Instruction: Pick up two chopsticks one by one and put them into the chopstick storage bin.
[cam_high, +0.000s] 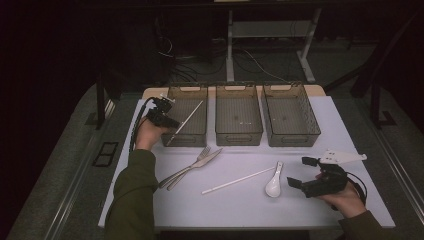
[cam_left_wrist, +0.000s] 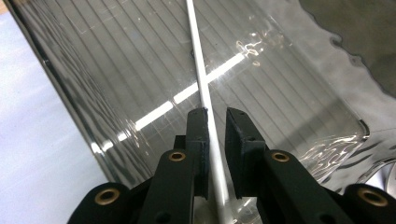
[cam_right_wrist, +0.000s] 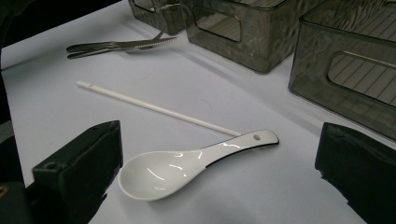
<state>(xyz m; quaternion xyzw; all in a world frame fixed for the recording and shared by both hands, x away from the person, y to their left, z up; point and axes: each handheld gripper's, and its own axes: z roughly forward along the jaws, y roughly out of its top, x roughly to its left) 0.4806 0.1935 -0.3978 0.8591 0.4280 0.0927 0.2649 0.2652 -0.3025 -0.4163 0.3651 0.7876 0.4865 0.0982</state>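
Holding a white chopstick slantwise over the left bin, with the left gripper at that bin's near-left corner — fingers closed on the stick near its lower end, the long part reaching up and across the ribbed floor. Likely poised to lay it inside, since three clear bins stand in a row at the far side of the tabletop as if for sorting. Left forearm stretched forward along the table's left edge, wrist bent inward toward the bin.

Resting low at the near right, the right gripper — fingers spread wide, empty, aimed at the white ceramic soup spoon lying bowl-up just ahead. Behind the spoon's handle, touching or nearly so, a second chopstick; farther left, a fork and knife lying together, overlapping, apparently awaiting their own bins.
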